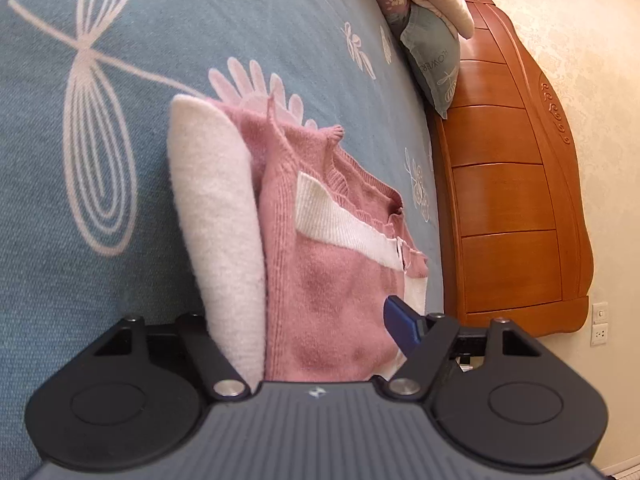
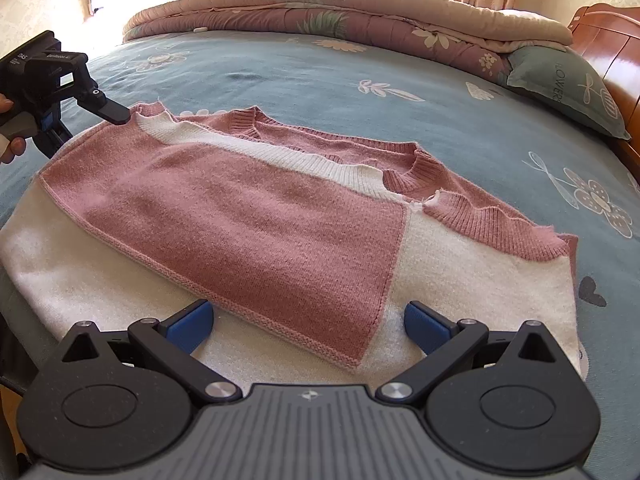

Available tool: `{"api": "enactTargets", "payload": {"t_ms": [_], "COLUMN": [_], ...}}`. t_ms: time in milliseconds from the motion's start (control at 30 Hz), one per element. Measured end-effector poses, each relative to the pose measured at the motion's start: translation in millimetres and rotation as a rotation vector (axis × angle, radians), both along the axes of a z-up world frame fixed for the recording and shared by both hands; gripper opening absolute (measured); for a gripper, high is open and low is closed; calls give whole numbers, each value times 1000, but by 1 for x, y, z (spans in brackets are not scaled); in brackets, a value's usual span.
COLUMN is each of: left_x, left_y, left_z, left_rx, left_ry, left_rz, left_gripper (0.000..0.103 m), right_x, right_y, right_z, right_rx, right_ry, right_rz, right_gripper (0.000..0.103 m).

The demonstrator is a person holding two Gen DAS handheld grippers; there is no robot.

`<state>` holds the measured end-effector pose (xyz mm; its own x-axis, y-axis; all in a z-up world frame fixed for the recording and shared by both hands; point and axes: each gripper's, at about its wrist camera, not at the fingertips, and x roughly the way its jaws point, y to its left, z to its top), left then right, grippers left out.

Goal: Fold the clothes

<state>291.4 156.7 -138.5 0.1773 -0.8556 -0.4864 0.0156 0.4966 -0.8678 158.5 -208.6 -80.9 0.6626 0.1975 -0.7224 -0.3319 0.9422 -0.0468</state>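
The pink and white knitted sweater point(image 2: 256, 216) lies half folded on the blue flowered bed sheet point(image 2: 320, 68). My right claw point(image 2: 308, 326) hangs wide open over its near edge. My left claw point(image 2: 86, 110) bites the far left corner; I cannot tell if it grips. A loose pinch could drop it.

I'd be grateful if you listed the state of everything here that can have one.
sweater: lying on the bed, partly folded over itself.
left gripper: jaws parted around the sweater's far corner; no firm pinch visible.
right gripper: open, empty, over the sweater's near edge.
quilt: folded up along the bed's far side.
pillow: propped against the headboard.
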Motion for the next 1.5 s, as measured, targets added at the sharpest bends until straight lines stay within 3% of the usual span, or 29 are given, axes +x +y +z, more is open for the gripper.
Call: {"api": "enactTargets", "payload": {"t_ms": [33,100,200,467,867,1000,1100,1233,1300,1367,1500], "left_x": [-3,-2,2,-5,-12,-13,-14,-16,-16,-17,-16], "left_y": [2,7,8,0,-23,-24,-24,-19,-18,-17,-14], "left_z": [-2,-9,-16,-10,22,24,25,23,21,20,16], "left_rx": [6,14,29,85,270,290,301,284,271,258,233], "left_ry": [7,43,72,26,-94,-105,-116,-114,-112,-110,-107], "left_rz": [3,28,45,48,-4,-9,-13,-3,4,11,16], "left_gripper": [61,40,24,23,20,20,20,21,21,21,21], "right_x": [-1,0,1,0,6,9,16,35,45,56,74], "right_y": [-1,-1,2,3,6,3,5,16,20,25,32], "right_z": [0,-1,-2,-2,6,29,45,41,30,18,11], "right_rx": [3,0,-11,-16,-35,62,198,437,507,536,517], "right_ry": [-2,-4,-5,-9,29,-4,-12,78,125,155,122], "right_rz": [3,7,0,-4,-5,-19,-8,-3,-44,-100,-145], "right_gripper": [103,103,103,103,103,103,103,103,103,103,103]}}
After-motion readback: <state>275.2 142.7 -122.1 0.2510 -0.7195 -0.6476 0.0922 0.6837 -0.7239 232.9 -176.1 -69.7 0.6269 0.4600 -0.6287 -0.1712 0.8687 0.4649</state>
